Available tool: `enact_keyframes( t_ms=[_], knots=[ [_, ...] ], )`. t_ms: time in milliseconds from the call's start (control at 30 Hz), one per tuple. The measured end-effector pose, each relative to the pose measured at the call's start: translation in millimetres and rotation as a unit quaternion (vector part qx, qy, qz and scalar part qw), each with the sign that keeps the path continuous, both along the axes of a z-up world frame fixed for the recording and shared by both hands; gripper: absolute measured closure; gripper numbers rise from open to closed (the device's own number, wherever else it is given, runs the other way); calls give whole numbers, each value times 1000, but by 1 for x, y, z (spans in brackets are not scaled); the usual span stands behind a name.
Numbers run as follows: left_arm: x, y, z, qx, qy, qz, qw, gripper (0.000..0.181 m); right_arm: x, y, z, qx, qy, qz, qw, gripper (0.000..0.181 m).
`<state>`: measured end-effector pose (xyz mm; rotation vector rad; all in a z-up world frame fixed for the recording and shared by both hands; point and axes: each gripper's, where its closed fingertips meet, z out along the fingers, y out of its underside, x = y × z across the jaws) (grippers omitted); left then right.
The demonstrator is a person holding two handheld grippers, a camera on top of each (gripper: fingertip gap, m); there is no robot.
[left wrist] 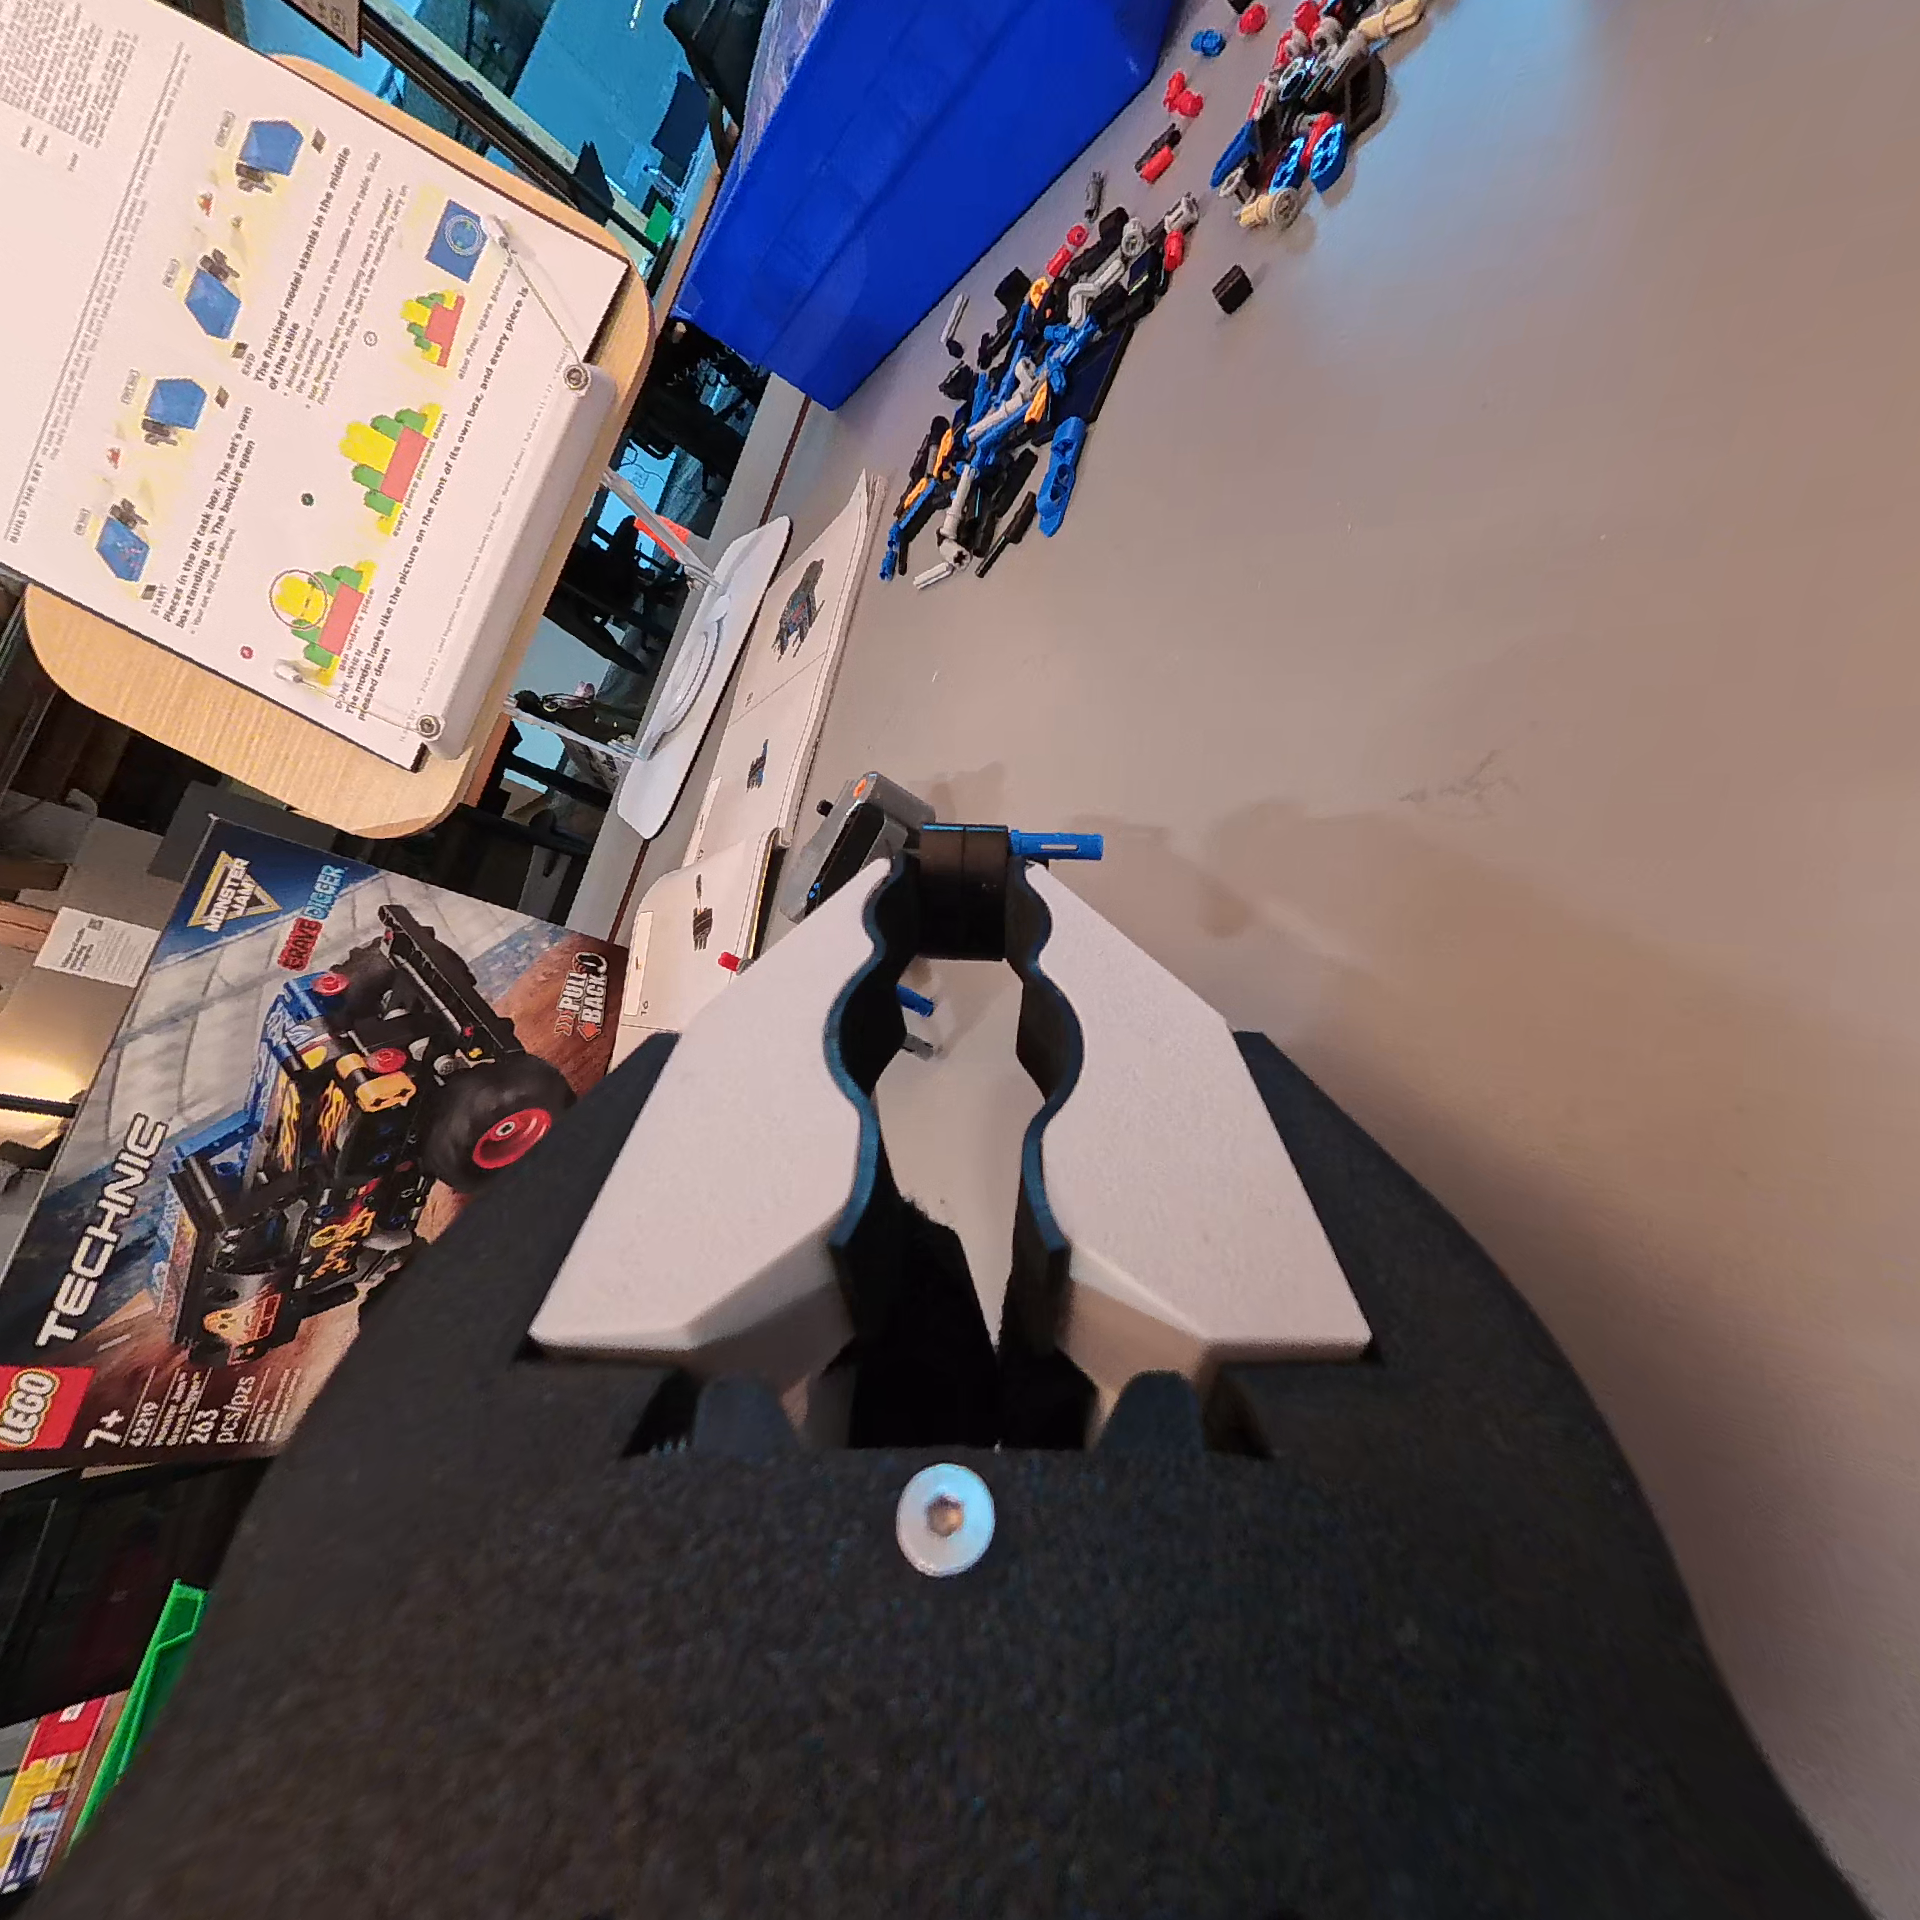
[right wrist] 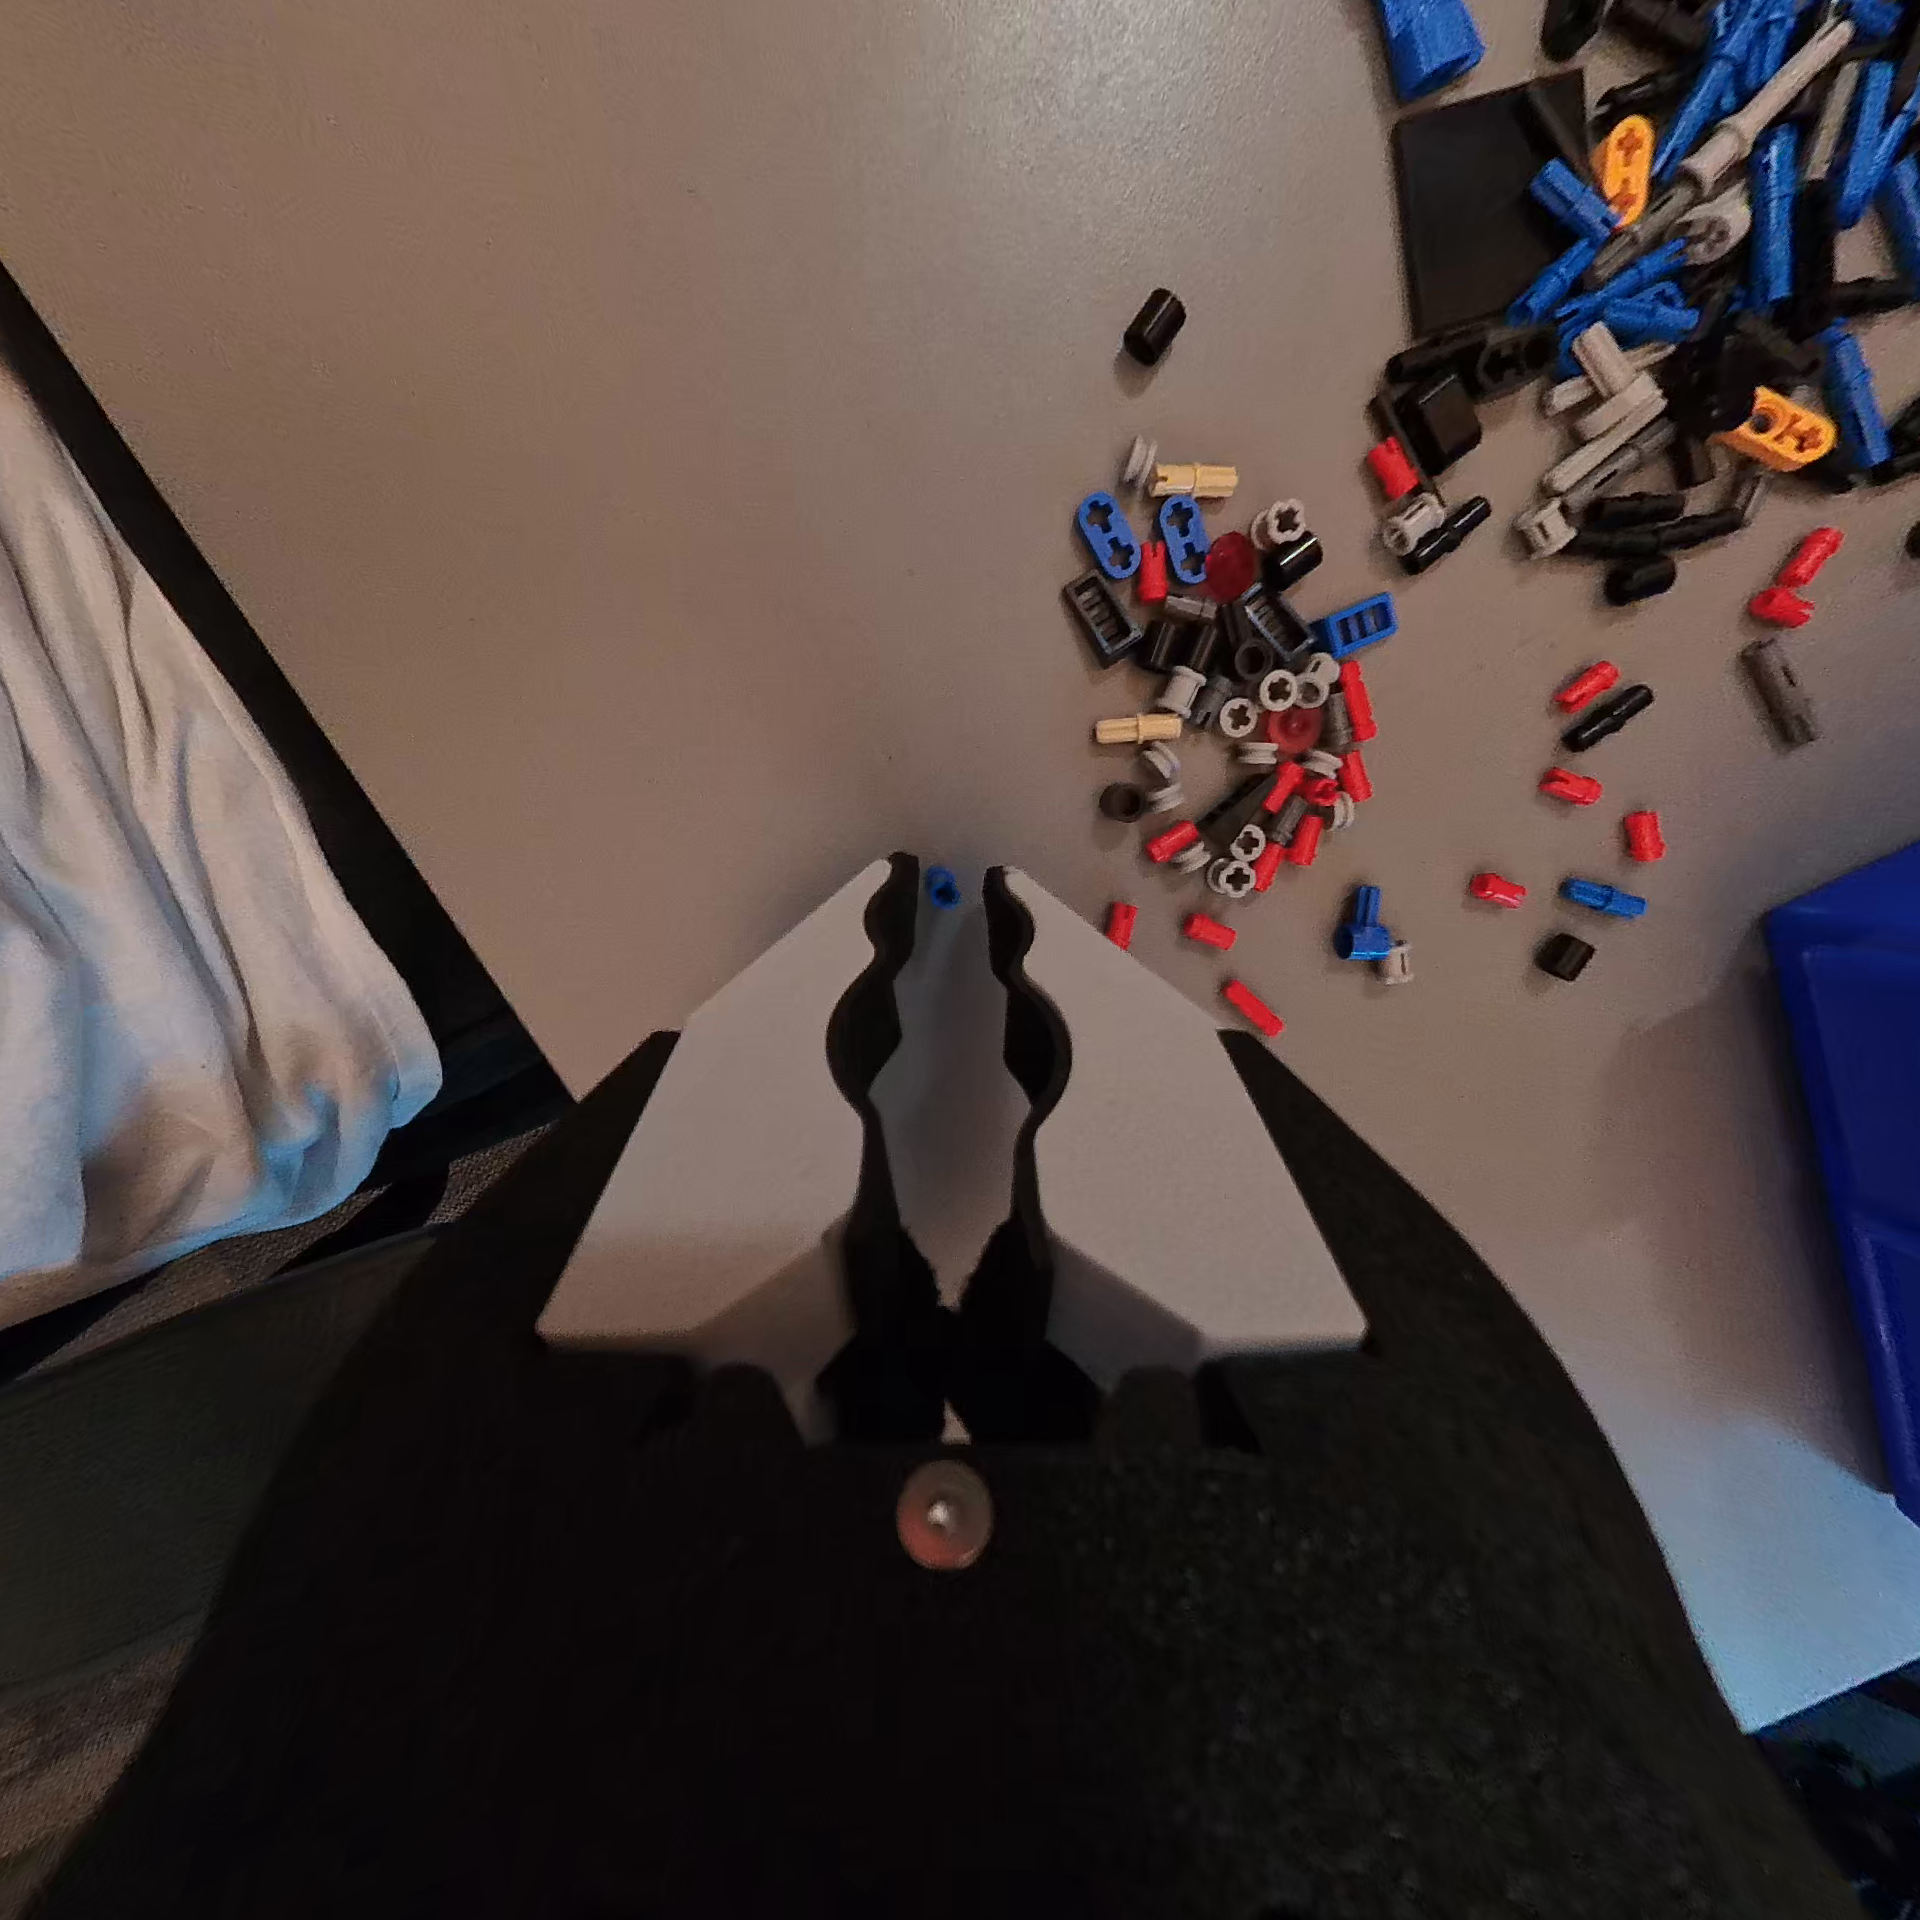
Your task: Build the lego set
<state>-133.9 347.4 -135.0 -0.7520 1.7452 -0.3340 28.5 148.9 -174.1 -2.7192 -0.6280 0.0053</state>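
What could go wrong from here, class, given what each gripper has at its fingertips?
1. The left gripper pinches the black assembly only at its fingertips; pushing on its blue pin may twist it loose.
2. The small blue pin sits between the right gripper's tips with a gap showing; it could slip or roll away.
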Motion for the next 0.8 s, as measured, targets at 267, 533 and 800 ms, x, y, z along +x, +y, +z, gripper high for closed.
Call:
enact_keyframes(
  t_ms=[267, 533, 800],
  knots=[
    [0, -1, 1, 4, -2, -3, 1000, 167, -1, 2, 5, 9, -11, 15, 1000, 178],
    [0, -29, 16, 37, -40, -56, 997, 167, -108, 91, 88, 166, 128, 141, 968, 178],
    [1, -31, 12, 73, -38, -48, 995, 167, -158, 164, 69, 87, 123, 258, 954, 178]
  ],
)
